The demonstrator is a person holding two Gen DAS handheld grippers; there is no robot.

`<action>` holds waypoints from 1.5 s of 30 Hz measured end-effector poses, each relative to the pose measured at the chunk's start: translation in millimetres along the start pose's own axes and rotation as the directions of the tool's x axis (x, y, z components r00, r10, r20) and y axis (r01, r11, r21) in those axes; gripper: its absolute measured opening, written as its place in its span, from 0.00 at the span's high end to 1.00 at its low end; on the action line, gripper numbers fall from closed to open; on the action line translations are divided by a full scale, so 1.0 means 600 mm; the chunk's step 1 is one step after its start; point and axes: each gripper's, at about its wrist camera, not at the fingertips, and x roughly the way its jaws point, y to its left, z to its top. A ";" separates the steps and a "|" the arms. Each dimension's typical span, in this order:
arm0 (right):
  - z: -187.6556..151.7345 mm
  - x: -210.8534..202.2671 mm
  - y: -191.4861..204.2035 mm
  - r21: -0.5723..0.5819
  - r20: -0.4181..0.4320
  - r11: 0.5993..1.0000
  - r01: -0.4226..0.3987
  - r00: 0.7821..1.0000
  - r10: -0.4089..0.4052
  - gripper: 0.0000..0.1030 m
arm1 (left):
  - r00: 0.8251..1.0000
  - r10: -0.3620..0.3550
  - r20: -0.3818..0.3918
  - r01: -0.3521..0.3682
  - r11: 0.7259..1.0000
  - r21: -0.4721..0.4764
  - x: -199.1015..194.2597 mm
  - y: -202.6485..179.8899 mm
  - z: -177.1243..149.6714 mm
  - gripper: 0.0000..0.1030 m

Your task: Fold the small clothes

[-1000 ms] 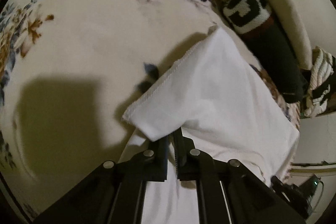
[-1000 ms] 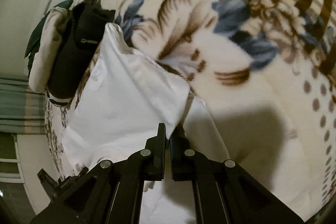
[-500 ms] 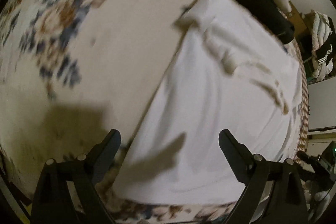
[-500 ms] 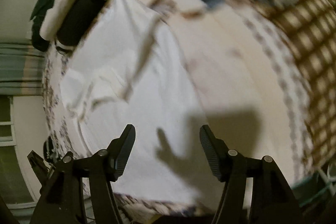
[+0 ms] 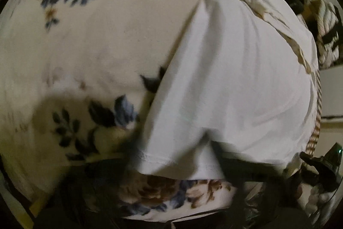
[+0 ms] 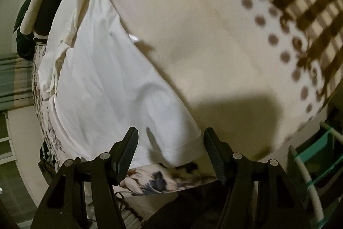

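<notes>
Though blurred, left gripper (image 5: 171, 164) and right gripper (image 6: 170, 140) closing astride white shirt (image 5: 225, 78) hem on floral blanket (image 5: 107, 40)

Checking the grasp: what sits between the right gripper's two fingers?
In the right wrist view, the hemmed corner of the white garment lies between the right gripper fingers, over the floral blanket. The jaws are closing, pads not yet touching the cloth.

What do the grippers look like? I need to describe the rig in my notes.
The right gripper is matte black, with two angular fingers carrying ribbed inner pads and round silver screws on the linkage. The left gripper shows only as blurred black shapes; no details readable.
</notes>
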 end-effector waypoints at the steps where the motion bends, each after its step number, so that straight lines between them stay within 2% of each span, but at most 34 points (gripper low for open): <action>1: -0.002 0.003 0.006 0.001 0.003 1.000 0.008 1.000 -0.008 0.83 | 1.000 -0.018 -0.007 0.018 1.000 0.003 -0.001 0.000 -0.001 0.93; 2: -0.005 0.001 0.007 0.004 0.002 1.000 0.002 1.000 -0.002 0.94 | 0.999 -0.036 0.005 0.036 0.999 -0.001 -0.007 0.001 -0.002 0.94; 5: -0.013 -0.011 0.029 0.012 0.015 0.999 -0.034 0.999 0.034 0.95 | 0.997 -0.069 0.032 0.069 0.998 -0.006 -0.031 0.000 -0.002 0.95; 10: -0.010 -0.047 0.061 0.030 -0.003 0.995 -0.092 0.996 0.092 0.96 | 0.986 -0.155 0.069 0.161 0.982 -0.099 -0.076 0.014 0.014 0.96; 15: 0.012 -0.076 0.080 0.045 -0.018 0.991 -0.129 0.991 0.129 0.96 | 0.965 -0.237 0.109 0.256 0.941 -0.220 -0.120 0.038 0.035 0.96; 19: 0.039 -0.098 0.099 0.069 -0.002 0.981 -0.180 0.984 0.180 0.96 | 0.950 -0.274 0.149 0.304 0.920 -0.247 -0.135 0.016 0.076 0.96; 24: 0.102 -0.111 0.142 0.067 0.038 0.975 -0.210 0.978 0.207 0.96 | 0.940 -0.282 0.195 0.322 0.919 -0.227 -0.134 -0.015 0.168 0.96; 30: 0.213 -0.075 0.186 0.080 0.086 0.978 -0.193 0.979 0.186 0.96 | 0.950 -0.248 0.190 0.287 0.934 -0.215 -0.065 -0.057 0.294 0.96; 36: 0.302 -0.030 0.230 0.073 0.121 0.985 -0.154 0.982 0.144 0.96 | 0.964 -0.209 0.163 0.240 0.950 -0.199 -0.033 -0.070 0.358 0.95; 39: 0.321 -0.012 0.250 0.056 0.100 0.991 -0.121 0.988 0.115 0.95 | 0.963 -0.232 0.134 0.258 0.941 -0.220 -0.030 -0.060 0.363 0.92; 41: 0.328 -0.012 0.255 0.029 0.070 0.991 -0.133 0.989 0.130 0.93 | 0.952 -0.273 0.136 0.298 0.929 -0.219 -0.043 -0.052 0.356 0.80; 42: 0.327 -0.018 0.259 0.004 0.056 0.987 -0.163 0.985 0.162 0.86 | 0.946 -0.287 0.150 0.314 0.927 -0.205 -0.055 -0.050 0.350 0.63; 43: 0.321 -0.021 0.263 -0.013 0.063 0.985 -0.171 0.983 0.171 0.64 | 0.938 -0.301 0.174 0.332 0.925 -0.186 -0.069 -0.046 0.343 0.40; 44: 0.314 -0.032 0.268 -0.036 0.087 0.985 -0.167 0.982 0.170 0.52 | 0.932 -0.302 0.200 0.337 0.926 -0.172 -0.085 -0.040 0.333 0.34; 45: 0.307 -0.047 0.271 -0.063 0.116 0.984 -0.166 0.978 0.172 0.40 | 0.932 -0.292 0.214 0.329 0.930 -0.161 -0.097 -0.036 0.324 0.34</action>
